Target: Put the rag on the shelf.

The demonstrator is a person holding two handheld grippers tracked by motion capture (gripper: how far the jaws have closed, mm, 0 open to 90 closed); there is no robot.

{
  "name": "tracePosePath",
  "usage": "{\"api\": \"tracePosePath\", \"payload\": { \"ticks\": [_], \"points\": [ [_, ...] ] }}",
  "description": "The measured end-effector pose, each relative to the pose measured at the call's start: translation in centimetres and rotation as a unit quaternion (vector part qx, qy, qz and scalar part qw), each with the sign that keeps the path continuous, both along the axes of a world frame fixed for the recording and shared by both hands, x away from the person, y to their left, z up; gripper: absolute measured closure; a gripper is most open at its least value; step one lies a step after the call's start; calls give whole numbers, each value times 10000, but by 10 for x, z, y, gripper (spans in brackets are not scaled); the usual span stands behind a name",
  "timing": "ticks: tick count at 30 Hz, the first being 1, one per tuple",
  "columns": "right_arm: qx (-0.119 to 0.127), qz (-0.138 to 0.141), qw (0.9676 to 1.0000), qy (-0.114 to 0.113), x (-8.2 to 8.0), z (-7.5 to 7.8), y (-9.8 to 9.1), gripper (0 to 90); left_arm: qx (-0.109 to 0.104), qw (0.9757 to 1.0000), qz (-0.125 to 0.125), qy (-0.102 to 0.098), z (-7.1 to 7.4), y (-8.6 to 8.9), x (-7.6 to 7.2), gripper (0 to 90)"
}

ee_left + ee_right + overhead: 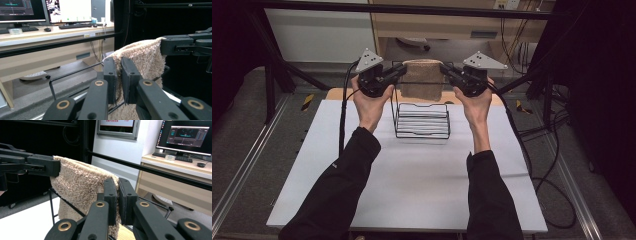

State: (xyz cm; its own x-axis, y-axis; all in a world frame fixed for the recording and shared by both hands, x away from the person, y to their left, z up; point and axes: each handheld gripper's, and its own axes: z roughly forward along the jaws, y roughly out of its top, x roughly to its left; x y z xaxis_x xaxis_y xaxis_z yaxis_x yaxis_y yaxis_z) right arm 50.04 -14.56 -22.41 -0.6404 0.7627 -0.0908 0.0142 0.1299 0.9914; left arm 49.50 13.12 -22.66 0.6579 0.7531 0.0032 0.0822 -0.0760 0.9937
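Note:
A beige fleece towel [422, 80] hangs stretched between my two grippers, above a black wire rack [422, 120] that stands on the white table top [412, 175]. My left gripper [399, 72] is shut on the towel's left top corner. My right gripper [444, 70] is shut on the right top corner. In the left gripper view the jaws [118, 80] pinch the towel [142, 57], with the right gripper [162, 46] clamped on its far corner. In the right gripper view the jaws [117, 197] hold the towel [77, 185], and the left gripper [56, 167] grips the far end.
A black frame bar [412, 9] crosses behind the table, with a wooden desk [50, 35] and monitors beyond it. Cables [552, 190] trail over the floor at the right. The rack's wire [72, 73] runs just under the towel.

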Motion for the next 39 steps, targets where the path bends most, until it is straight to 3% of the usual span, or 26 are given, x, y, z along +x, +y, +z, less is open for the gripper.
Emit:
{"api": "tracePosePath", "payload": {
  "ticks": [10,32,39],
  "points": [
    [-185,95,9998,-48,-13,-3,0,854,111,9999,-91,67,-6,3,-7,821],
    [-357,245,9985,324,-30,-25,-4,852,316,9978,-284,499,-25,6,-16,779],
    [-379,241,9984,339,-31,-25,-4,853,298,9965,-348,703,-17,13,-18,676]
  ]
}}
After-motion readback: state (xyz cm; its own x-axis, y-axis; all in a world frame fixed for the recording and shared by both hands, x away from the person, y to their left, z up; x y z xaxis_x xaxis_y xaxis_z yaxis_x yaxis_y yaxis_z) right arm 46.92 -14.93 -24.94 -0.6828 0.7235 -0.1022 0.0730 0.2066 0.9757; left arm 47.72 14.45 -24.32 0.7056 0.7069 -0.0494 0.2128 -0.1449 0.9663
